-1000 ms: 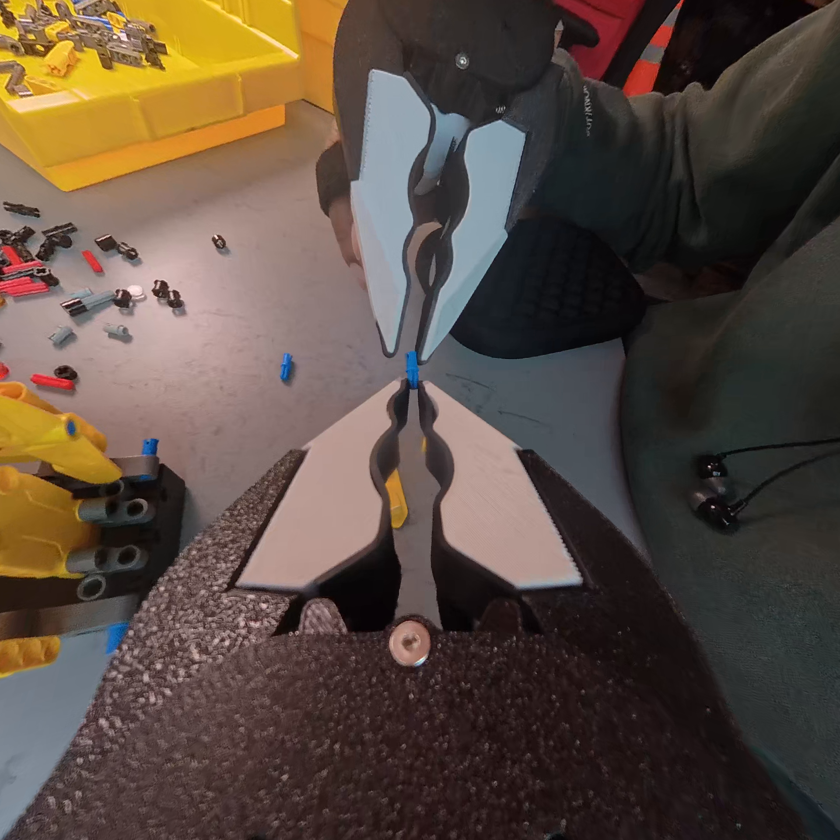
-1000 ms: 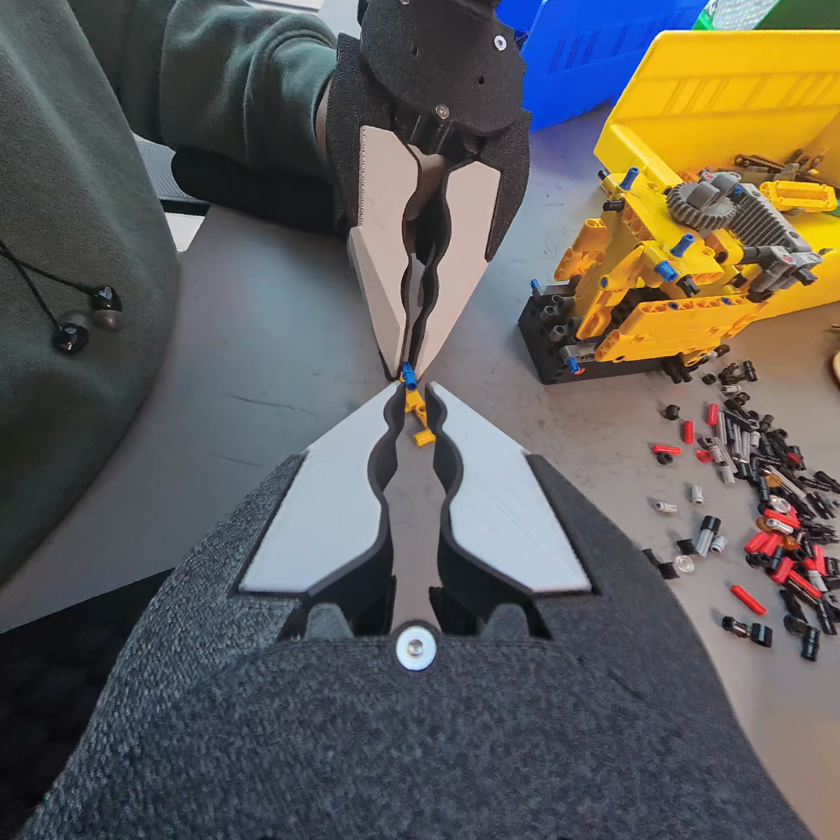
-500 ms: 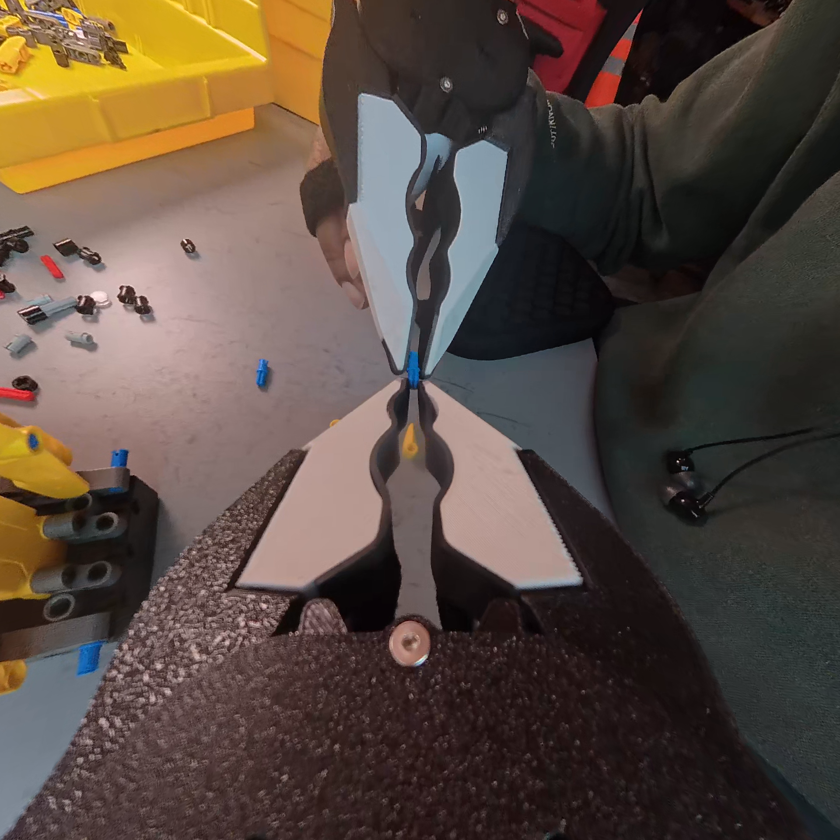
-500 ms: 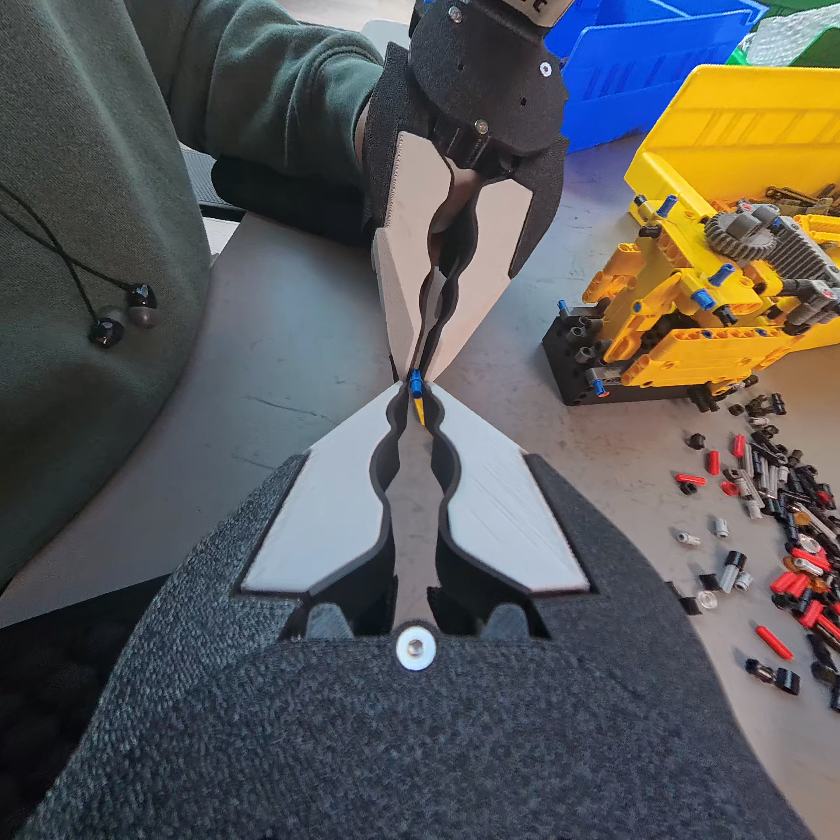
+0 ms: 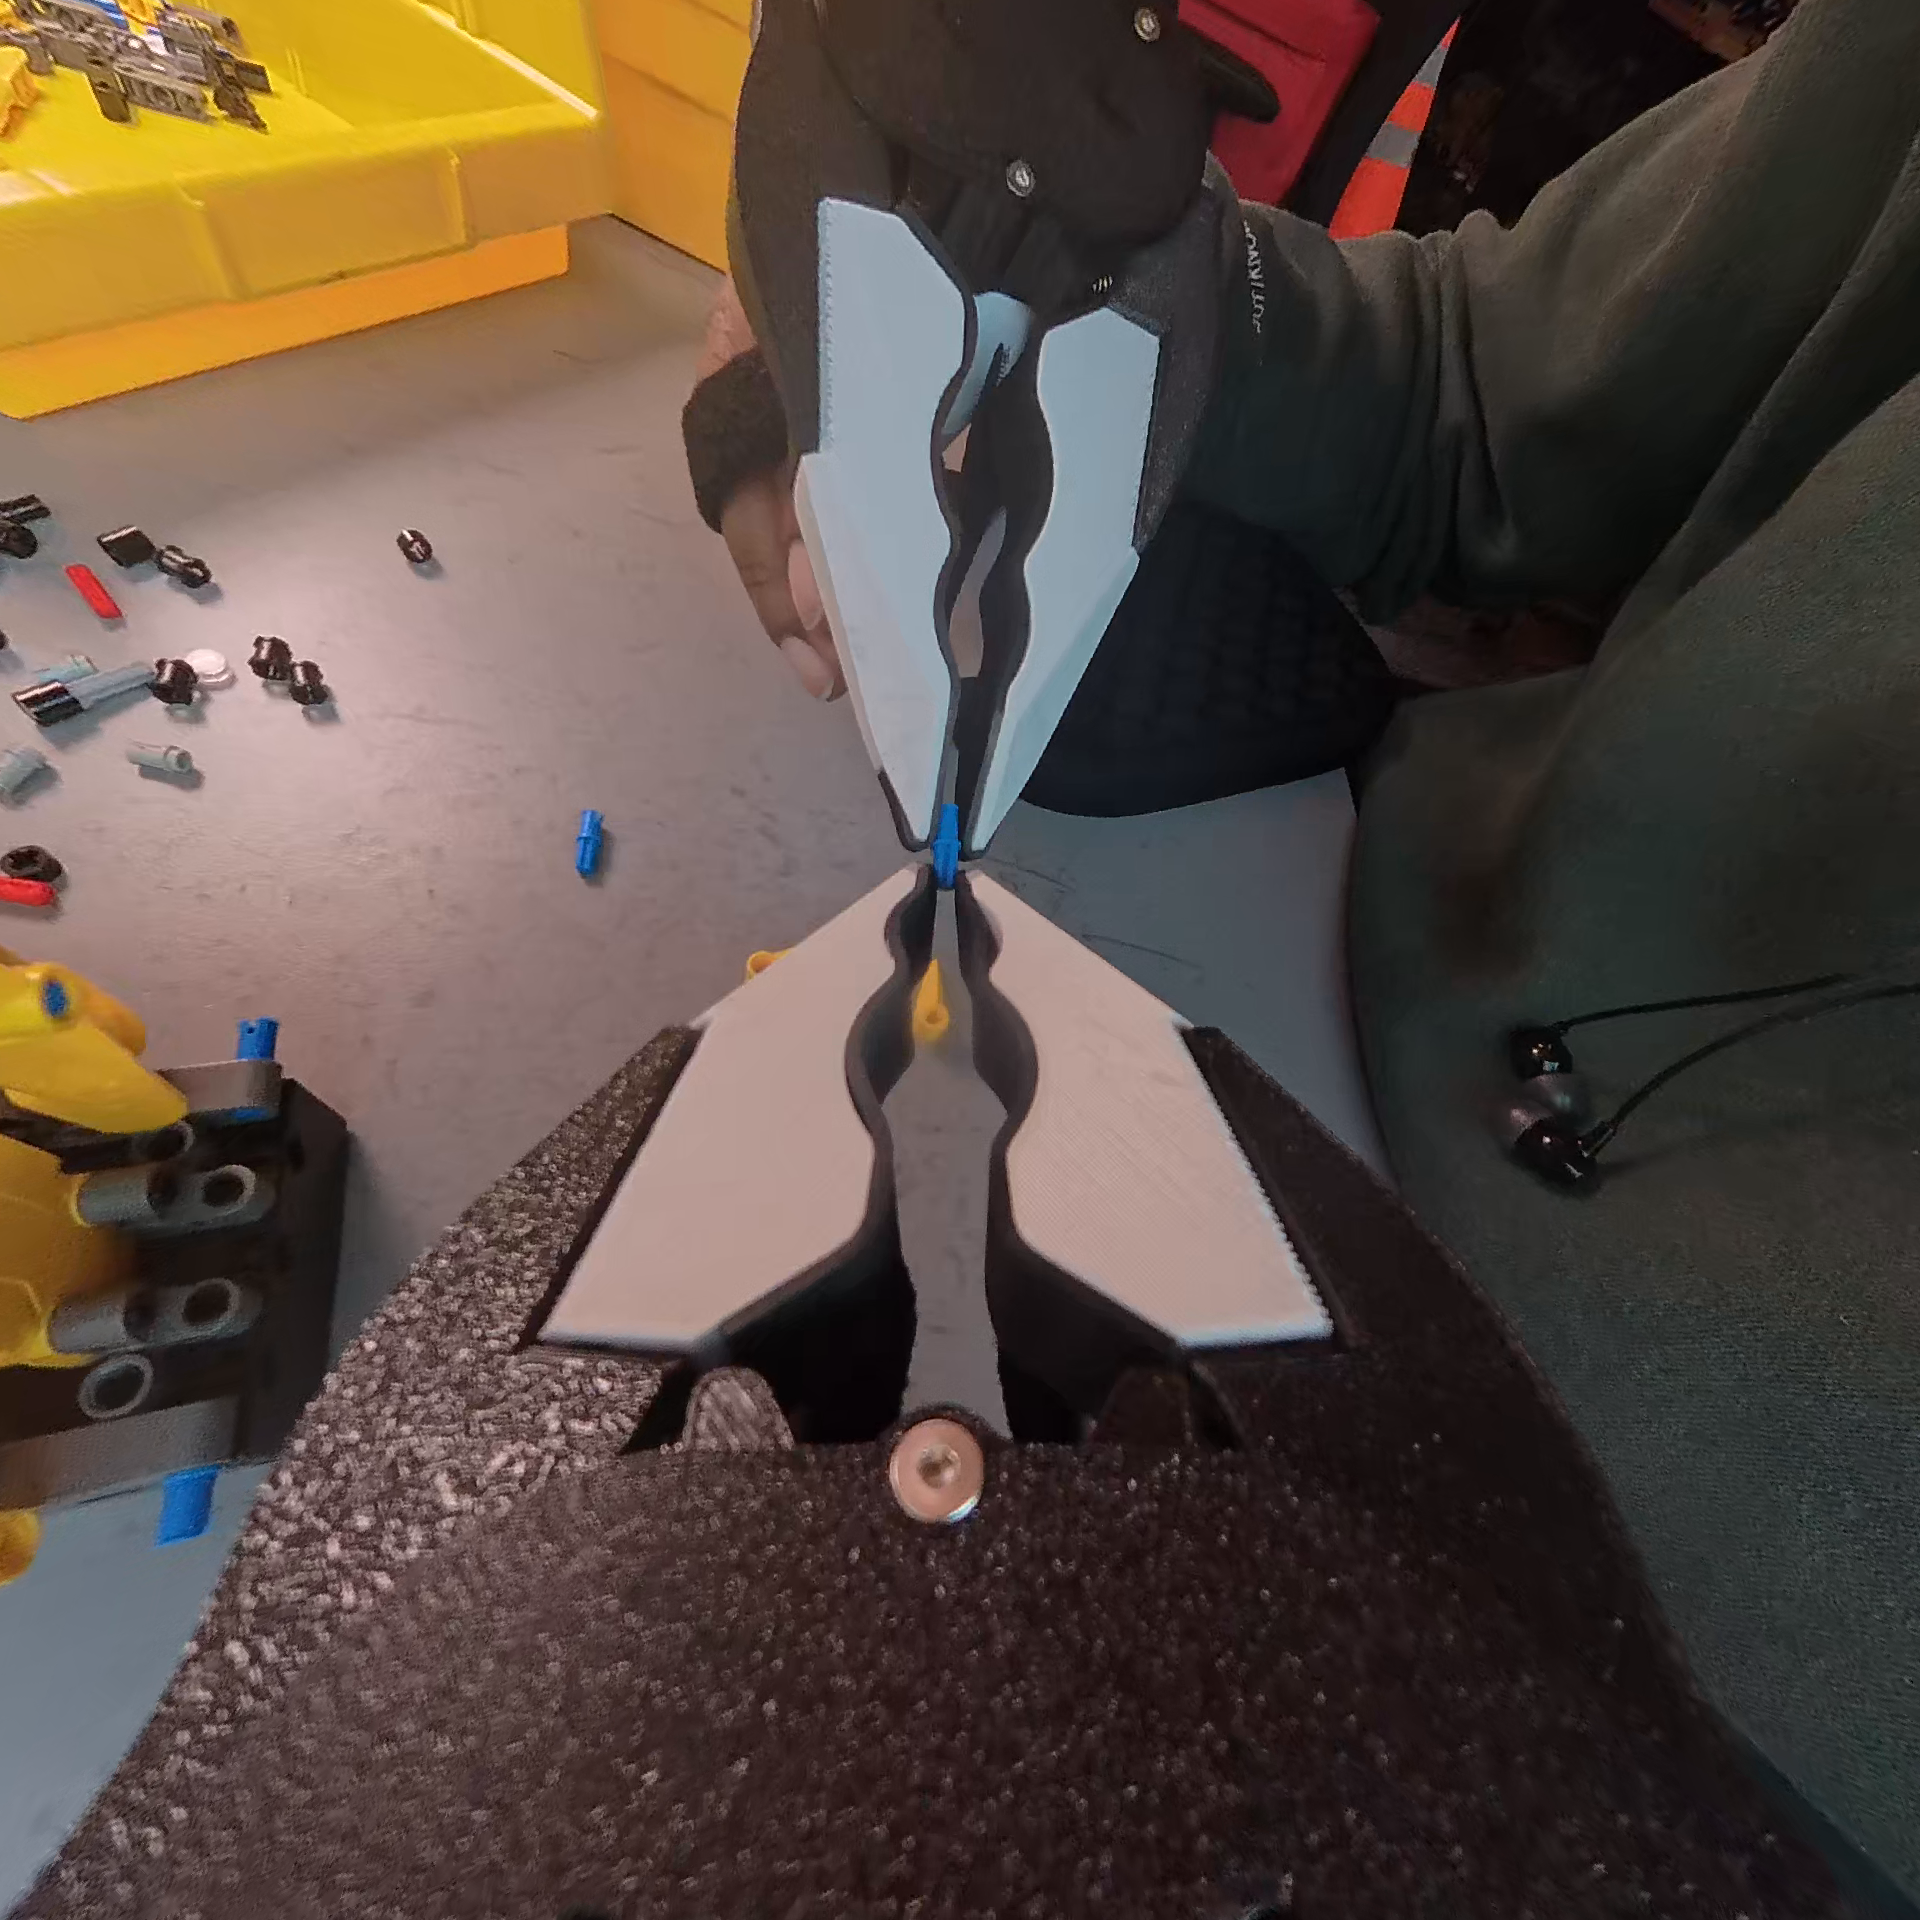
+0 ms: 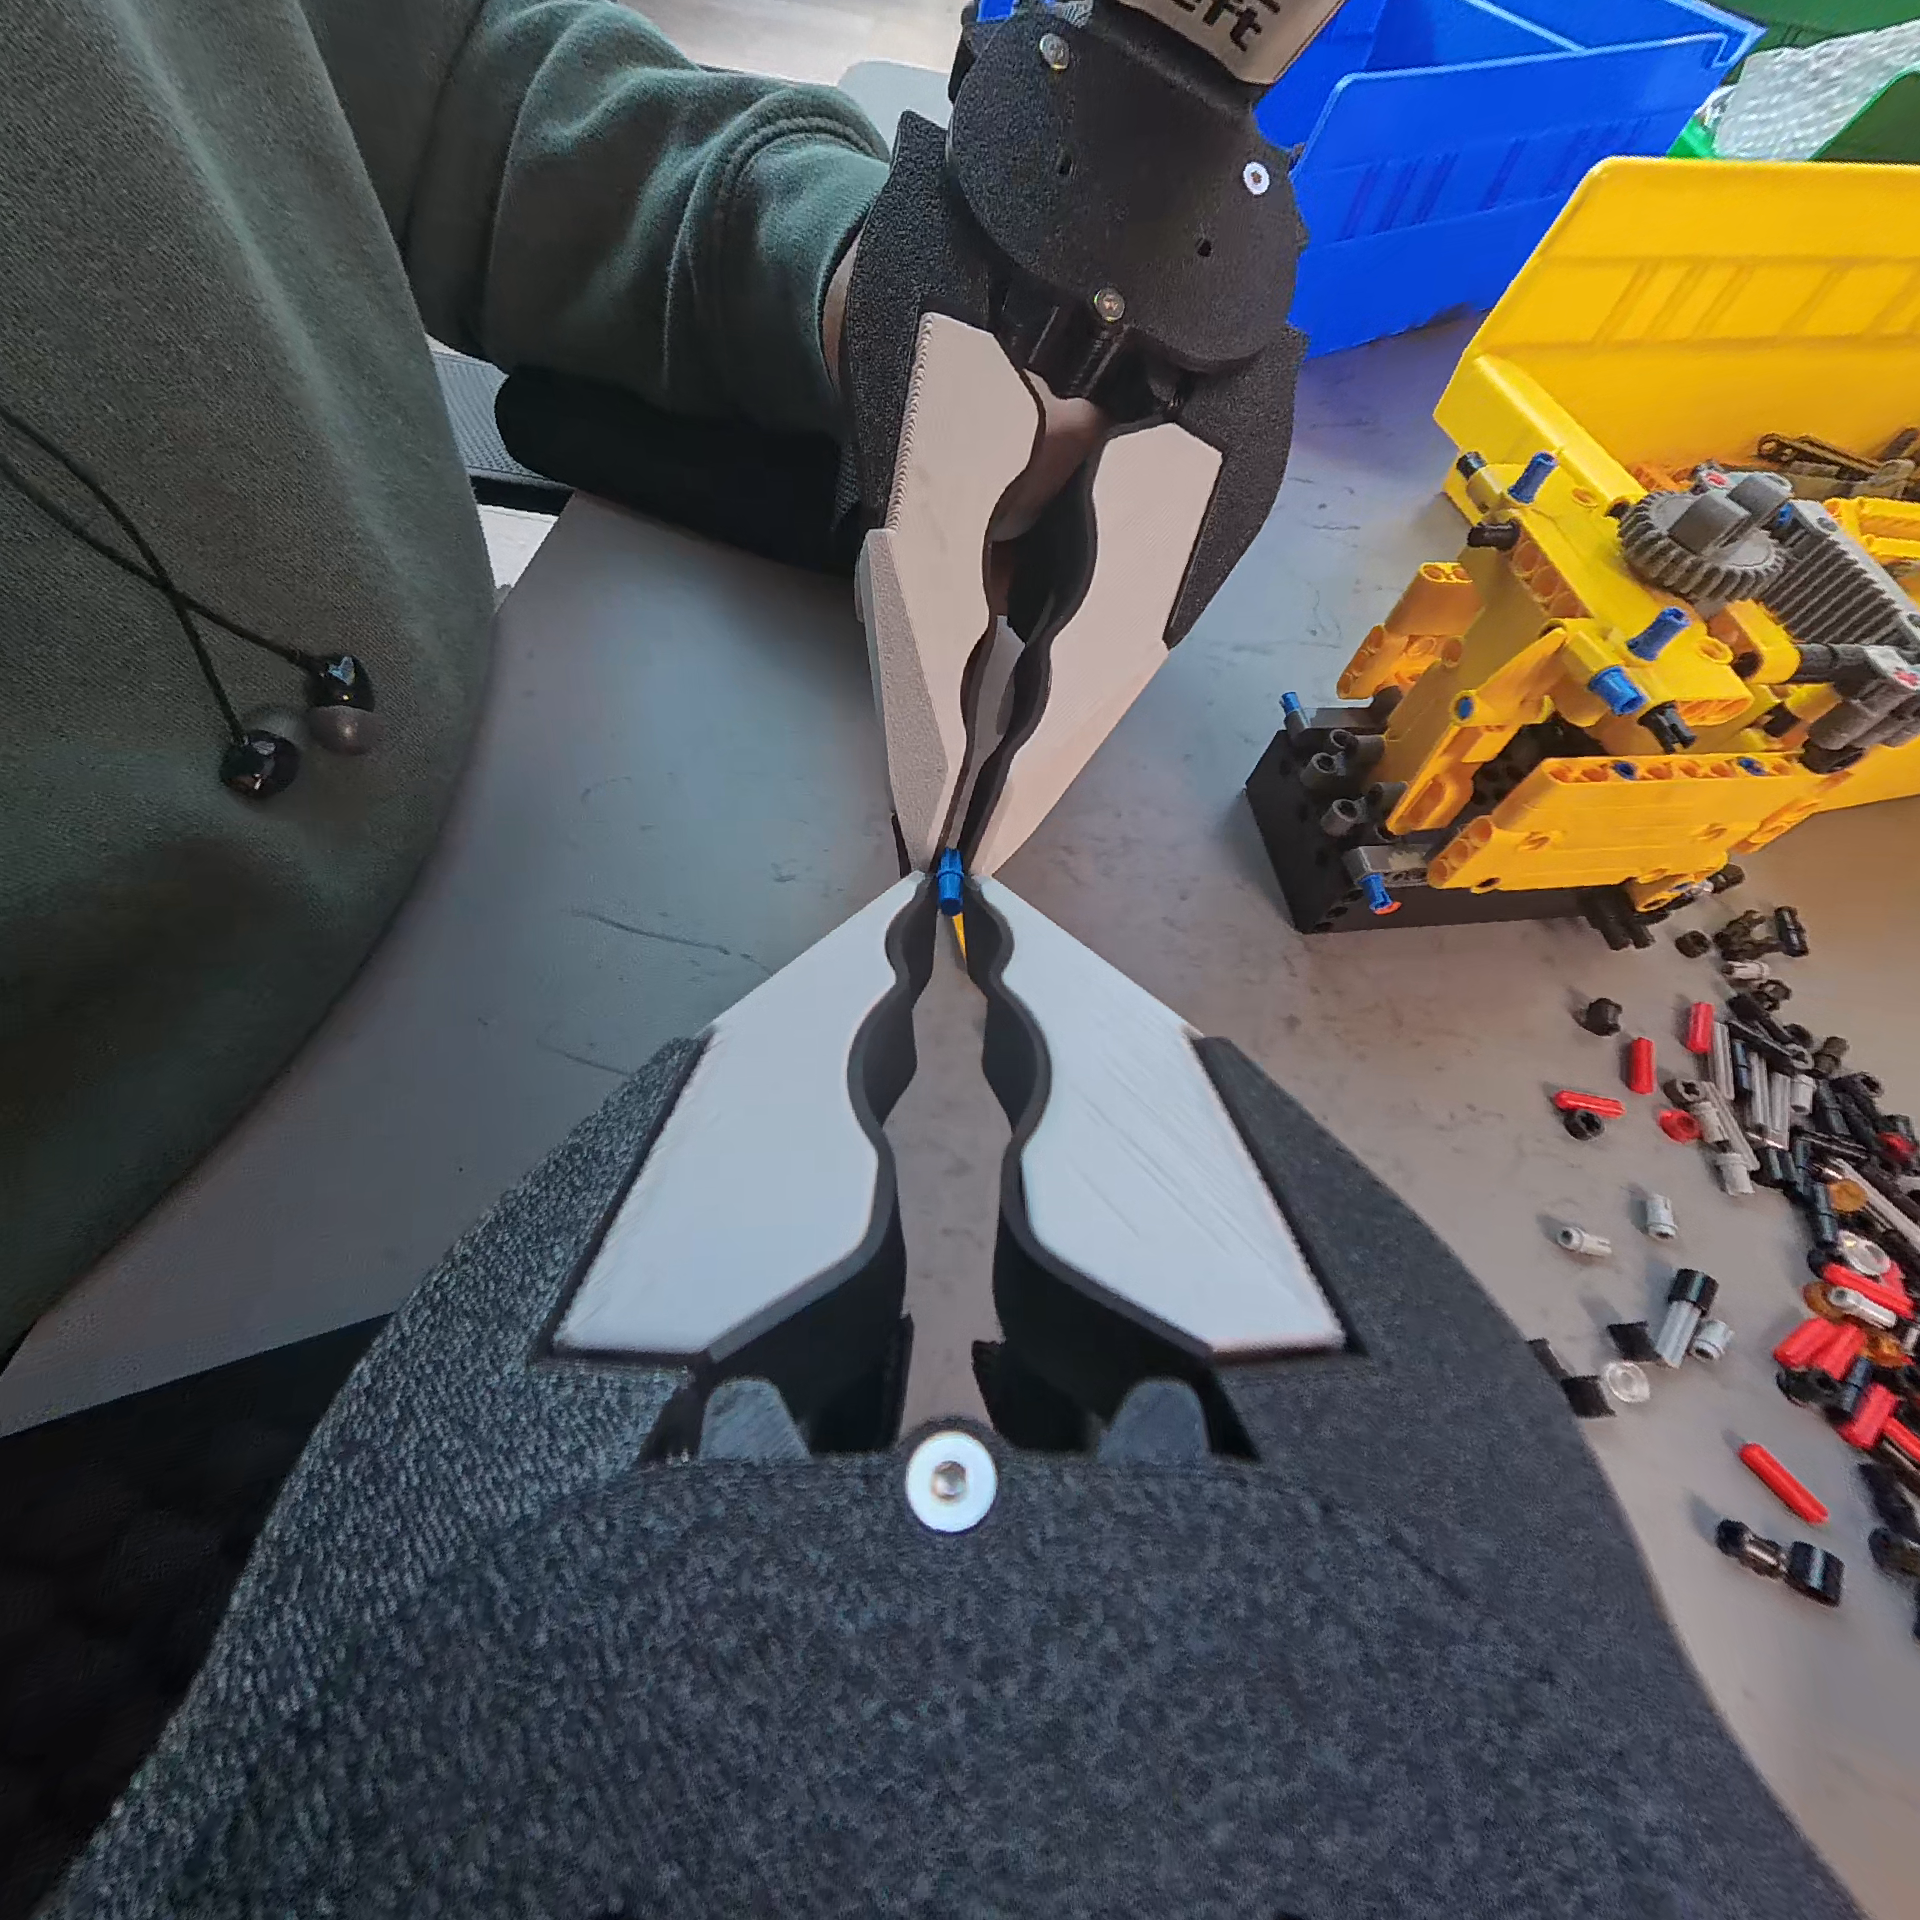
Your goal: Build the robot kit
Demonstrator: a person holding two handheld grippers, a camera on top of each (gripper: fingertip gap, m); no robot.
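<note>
The two grippers meet tip to tip above a grey table (image 5: 436, 935), and a small blue pin (image 5: 945, 847) sits right at the meeting point. The left gripper (image 5: 940, 894) has its fingers drawn in narrow, and a small yellow piece (image 5: 928, 1003) shows in the slot between them, just behind the blue pin; whether the tips pinch the yellow piece cannot be told for sure. The right gripper (image 6: 943, 904) also has its fingers nearly together, with the blue pin at their tips. In the left wrist view the pin appears pinched by the far gripper's points. A second blue pin (image 5: 589, 840) lies loose on the table, a little to the side. Farther out, a yellow and black brick model (image 6: 1621, 748) stands on the table, with scattered small red, black and grey parts (image 6: 1808, 1174) beside it. A yellow bin (image 6: 1704, 312) and a blue bin (image 6: 1455, 177) sit behind. A person in a dark green sweatshirt (image 6: 208, 416) sits at the table edge, black earbuds (image 6: 301, 717) hanging on the chest.
</note>
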